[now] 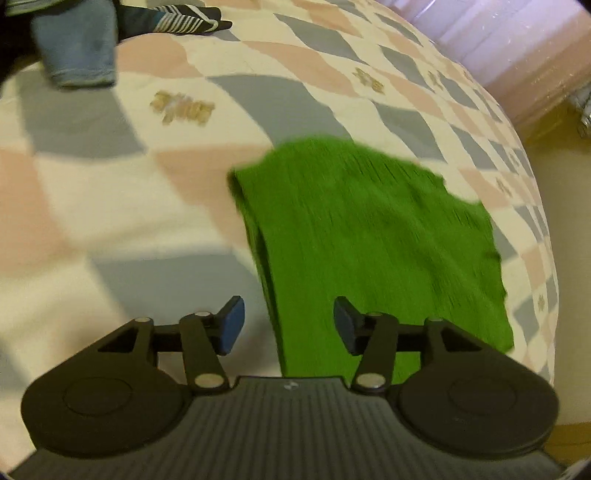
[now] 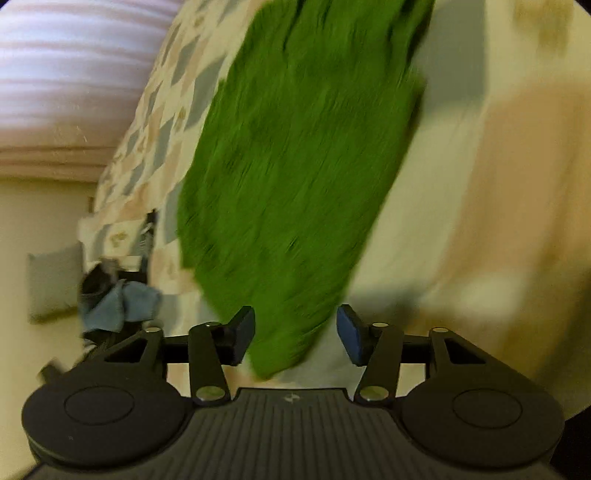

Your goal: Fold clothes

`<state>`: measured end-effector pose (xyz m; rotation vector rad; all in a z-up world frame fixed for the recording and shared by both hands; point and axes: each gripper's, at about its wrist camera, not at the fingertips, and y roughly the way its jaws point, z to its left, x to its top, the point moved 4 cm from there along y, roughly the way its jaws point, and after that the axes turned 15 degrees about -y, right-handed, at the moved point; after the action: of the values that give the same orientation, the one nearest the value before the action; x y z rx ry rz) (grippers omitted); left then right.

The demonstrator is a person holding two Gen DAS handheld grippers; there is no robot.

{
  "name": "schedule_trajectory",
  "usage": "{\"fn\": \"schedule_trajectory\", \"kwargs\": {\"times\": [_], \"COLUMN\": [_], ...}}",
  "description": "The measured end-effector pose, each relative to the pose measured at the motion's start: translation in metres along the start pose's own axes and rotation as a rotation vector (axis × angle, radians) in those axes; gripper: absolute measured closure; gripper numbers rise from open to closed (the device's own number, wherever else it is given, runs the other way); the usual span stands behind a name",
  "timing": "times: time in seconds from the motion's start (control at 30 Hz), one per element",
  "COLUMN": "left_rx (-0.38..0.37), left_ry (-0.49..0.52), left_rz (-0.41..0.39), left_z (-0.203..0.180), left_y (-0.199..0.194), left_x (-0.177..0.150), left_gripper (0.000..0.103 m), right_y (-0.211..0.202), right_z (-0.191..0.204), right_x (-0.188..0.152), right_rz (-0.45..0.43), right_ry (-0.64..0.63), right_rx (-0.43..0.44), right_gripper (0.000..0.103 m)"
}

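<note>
A bright green garment (image 1: 362, 236) lies spread on the checked bedspread (image 1: 110, 206), blurred by motion. My left gripper (image 1: 288, 325) is open just above the cloth's near left edge; the green fabric runs between its blue pads without either pad pressing on it. In the right wrist view the same green garment (image 2: 295, 166) stretches away from me, its near corner lying between the open fingers of my right gripper (image 2: 295, 334). Neither gripper holds anything.
A pile of other clothes, blue denim (image 1: 77, 44) and a dark striped piece (image 1: 188, 18), sits at the far left of the bed; the pile (image 2: 114, 299) also shows in the right wrist view. A pink striped curtain (image 1: 517, 44) and the floor (image 1: 546, 206) lie past the bed's edge.
</note>
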<state>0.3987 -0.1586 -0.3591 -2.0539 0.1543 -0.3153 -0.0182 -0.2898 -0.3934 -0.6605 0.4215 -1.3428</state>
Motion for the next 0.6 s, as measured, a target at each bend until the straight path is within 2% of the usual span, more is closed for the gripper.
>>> {"fn": "schedule_trajectory", "kwargs": {"times": [0.07, 0.13, 0.17, 0.27, 0.43, 0.53, 0.6], "left_rx": [-0.002, -0.006, -0.010, -0.023, -0.029, -0.089, -0.096], "left_ry": [-0.011, -0.009, 0.007, 0.109, 0.362, 0.443, 0.498], "left_rz": [0.009, 0.017, 0.018, 0.048, 0.108, 0.165, 0.203], "left_z": [0.003, 0.007, 0.006, 0.000, -0.020, -0.033, -0.041], "left_y": [0.024, 0.041, 0.050, 0.074, 0.111, 0.129, 0.141], "left_x": [0.036, 0.065, 0.079, 0.103, 0.113, 0.111, 0.108], "left_gripper": [0.052, 0.052, 0.051, 0.040, 0.040, 0.041, 0.049], "right_y": [0.034, 0.062, 0.071, 0.092, 0.113, 0.128, 0.138], "right_z": [0.009, 0.014, 0.015, 0.014, 0.001, -0.002, -0.002], "right_x": [-0.021, -0.039, -0.043, -0.053, -0.057, -0.057, -0.055], "right_rz": [0.002, -0.007, -0.018, -0.061, -0.150, -0.189, -0.212], "right_ry": [0.084, 0.146, 0.159, 0.182, 0.293, 0.328, 0.337], "right_rx": [0.027, 0.014, 0.006, -0.028, -0.034, -0.019, -0.010], "right_gripper": [0.049, 0.048, 0.048, 0.048, 0.048, 0.048, 0.048]}}
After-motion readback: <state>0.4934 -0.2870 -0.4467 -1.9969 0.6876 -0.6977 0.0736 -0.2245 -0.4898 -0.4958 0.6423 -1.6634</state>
